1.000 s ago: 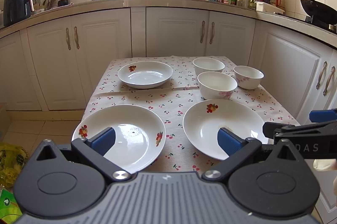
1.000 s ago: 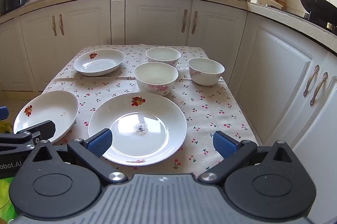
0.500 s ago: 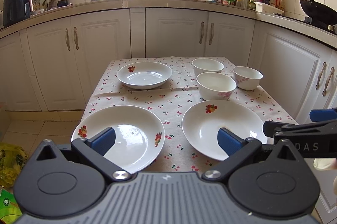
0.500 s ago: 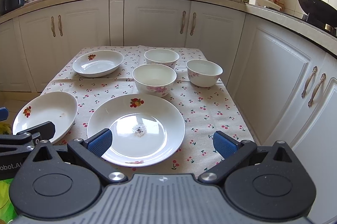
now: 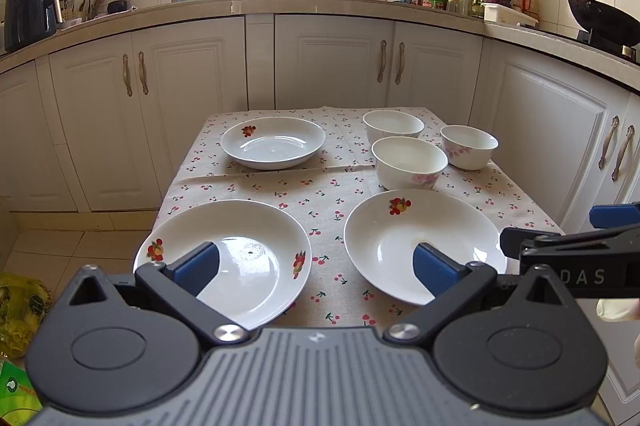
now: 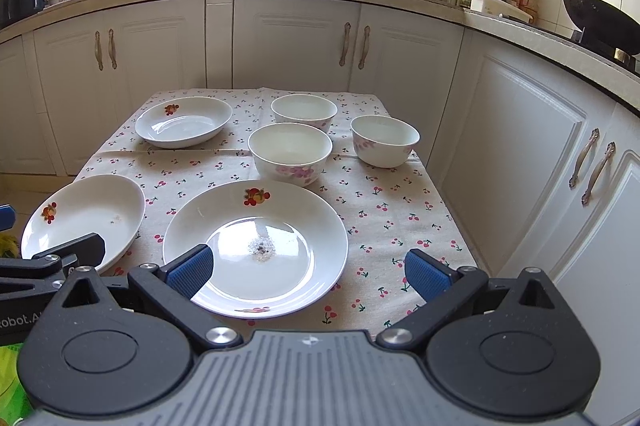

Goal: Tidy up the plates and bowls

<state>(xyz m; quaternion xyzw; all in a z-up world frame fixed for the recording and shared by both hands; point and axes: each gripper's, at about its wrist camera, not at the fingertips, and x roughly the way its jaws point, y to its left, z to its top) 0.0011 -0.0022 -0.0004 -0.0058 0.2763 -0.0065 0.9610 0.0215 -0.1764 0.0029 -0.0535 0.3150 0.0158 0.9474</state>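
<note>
Three white plates with fruit prints lie on the cherry-print table: near left (image 5: 240, 246), near right (image 5: 408, 242) and far left (image 5: 272, 143). Three white bowls with pink flowers stand at the far right: front (image 5: 408, 161), back (image 5: 392, 125), right (image 5: 468, 145). My left gripper (image 5: 316, 266) is open and empty, just before the near plates. My right gripper (image 6: 308, 272) is open and empty, above the near edge of the near right plate (image 6: 256, 226). The near left plate (image 6: 88, 214), far plate (image 6: 184, 119) and the bowls (image 6: 290, 151) (image 6: 304, 111) (image 6: 384, 139) show too.
The tablecloth (image 5: 320, 193) covers a small table whose edges drop off left and right. White kitchen cabinets (image 5: 332, 61) run behind and along the right. A black wok (image 6: 596, 17) sits on the right counter. A yellow-green bag (image 5: 20, 310) lies on the floor at left.
Both grippers have shifted very slightly; the table sits a little lower and nearer in the right wrist view. Nothing on the table has moved. Both stay open.
</note>
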